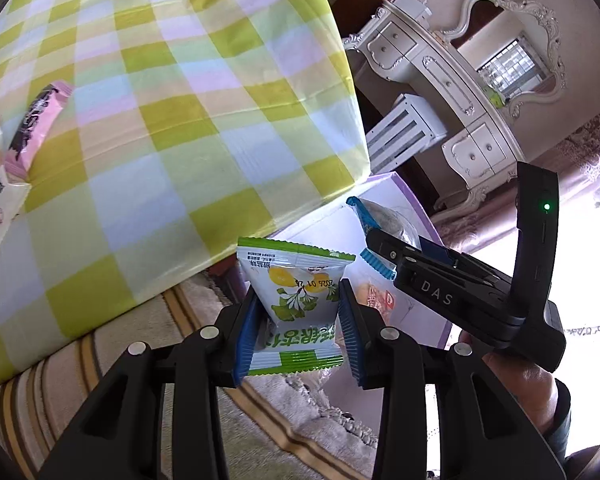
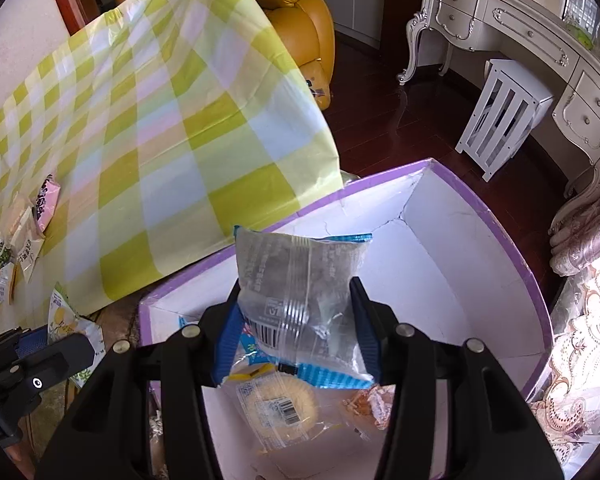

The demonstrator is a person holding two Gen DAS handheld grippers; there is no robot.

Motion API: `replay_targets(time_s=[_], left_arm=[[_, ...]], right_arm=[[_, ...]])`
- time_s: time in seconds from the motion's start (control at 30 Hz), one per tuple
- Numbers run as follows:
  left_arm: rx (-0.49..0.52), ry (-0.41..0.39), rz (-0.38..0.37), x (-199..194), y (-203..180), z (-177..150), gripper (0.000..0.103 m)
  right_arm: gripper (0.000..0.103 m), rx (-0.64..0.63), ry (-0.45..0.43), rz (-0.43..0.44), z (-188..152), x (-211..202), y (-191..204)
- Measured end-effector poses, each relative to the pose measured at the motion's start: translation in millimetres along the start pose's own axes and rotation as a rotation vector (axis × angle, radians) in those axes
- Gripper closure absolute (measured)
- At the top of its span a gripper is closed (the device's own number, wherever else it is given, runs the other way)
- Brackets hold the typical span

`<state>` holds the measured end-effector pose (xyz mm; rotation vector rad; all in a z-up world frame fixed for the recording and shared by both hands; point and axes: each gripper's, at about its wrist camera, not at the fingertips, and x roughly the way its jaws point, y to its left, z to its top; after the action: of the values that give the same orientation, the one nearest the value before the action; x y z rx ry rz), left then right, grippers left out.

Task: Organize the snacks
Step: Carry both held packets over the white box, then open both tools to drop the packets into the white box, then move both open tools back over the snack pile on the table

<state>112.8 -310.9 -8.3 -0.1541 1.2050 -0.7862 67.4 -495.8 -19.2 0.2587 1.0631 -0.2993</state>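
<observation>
Left gripper [image 1: 298, 316] clamped on green snack packet [image 1: 296, 280], right gripper [image 2: 296, 336] on clear packet [image 2: 300, 280]: may slip and miss purple-rimmed box [image 2: 512, 236].

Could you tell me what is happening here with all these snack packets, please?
A person is clearing snacks off the checked tablecloth into a purple-rimmed box. The left gripper holds a green-and-white packet; the right gripper holds a clear, blue-edged packet over the box, where some snacks already lie. More wait on the table.
</observation>
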Motion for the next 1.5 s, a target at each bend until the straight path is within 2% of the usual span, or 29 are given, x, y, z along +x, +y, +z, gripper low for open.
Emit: replay_targets(time_s=[0.23,0.47,0.53,0.57,0.6,0.63,0.7,0.77,1.07,1.27,1.5], left_arm=[[0.053,0.081,-0.022,31.7,-23.5,3.8,0.066],[0.074,0.135,-0.031,46.5,-30.2,3.5,0.065],[0.07,0.137,-0.032,47.1,-29.2,4.0,0.057],[0.069,0.135,-0.034,46.5,-29.7,5.0,0.054],[0.068,0.132,-0.033,45.7,-29.6,5.4,0.046],[0.067,0.126,-0.032,44.4,-29.4,5.6,0.037],[0.064,0.11,-0.036,39.1,-28.2,5.5,0.033],[0.059,0.097,-0.039,35.0,-27.0,5.6,0.032],[0.049,0.006,-0.006,2.7,-15.5,5.1,0.029],[0.04,-0.09,0.07,-28.9,5.0,8.1,0.029],[-0.015,-0.206,0.183,-69.5,46.5,8.1,0.029]], right_arm=[[0.053,0.057,0.026,-0.046,-10.1,14.5,-30.1],[0.051,0.082,0.051,-0.081,-15.9,24.0,-41.1],[0.048,0.085,0.054,-0.099,-16.1,25.0,-42.3],[0.04,0.088,0.054,-0.103,-15.8,24.8,-43.0],[0.034,0.091,0.052,-0.11,-15.6,24.1,-43.1],[0.033,0.091,0.049,-0.116,-14.9,23.2,-43.0],[0.029,0.094,0.044,-0.119,-13.0,20.8,-41.5],[0.027,0.096,0.034,-0.118,-10.4,16.8,-37.8],[0.027,0.064,-0.021,-0.097,3.4,-2.5,-5.1],[0.027,0.027,-0.051,-0.063,10.1,-15.7,29.3],[0.027,0.002,-0.082,0.008,11.5,-25.4,79.5]])
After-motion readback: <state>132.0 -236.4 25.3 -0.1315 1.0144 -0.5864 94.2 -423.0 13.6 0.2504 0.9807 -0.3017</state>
